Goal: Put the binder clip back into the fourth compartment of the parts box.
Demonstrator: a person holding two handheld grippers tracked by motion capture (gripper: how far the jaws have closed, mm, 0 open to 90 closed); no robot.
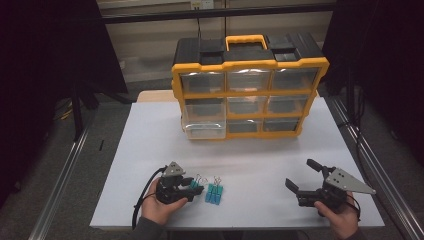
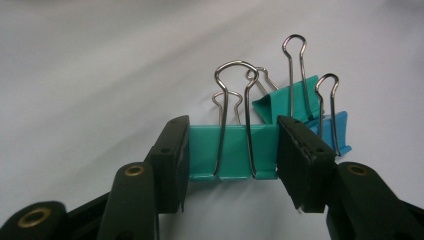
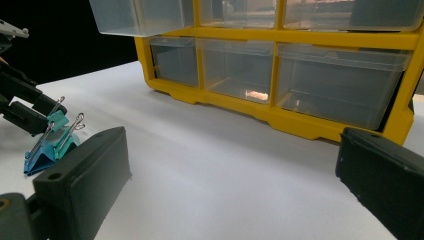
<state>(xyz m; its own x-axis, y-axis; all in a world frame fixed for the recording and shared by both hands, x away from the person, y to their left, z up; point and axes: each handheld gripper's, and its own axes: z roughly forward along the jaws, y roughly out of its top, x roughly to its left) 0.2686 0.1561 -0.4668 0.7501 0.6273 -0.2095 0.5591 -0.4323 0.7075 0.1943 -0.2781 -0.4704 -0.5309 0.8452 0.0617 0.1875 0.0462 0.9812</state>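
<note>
Left tool (image 2: 232, 150) pinches a teal binder clip (image 2: 232, 152) with upright silver wire handles; right tool (image 3: 230, 185) spread.

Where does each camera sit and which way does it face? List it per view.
High view: above the table's near side, looking forward and down at the drawer cabinet; both hands show.
Left gripper view: on the left gripper, looking along its jaws clamped on the teal binder clip.
Right gripper view: on the right gripper, facing the cabinet.
Shared: the clips, white table.
</note>
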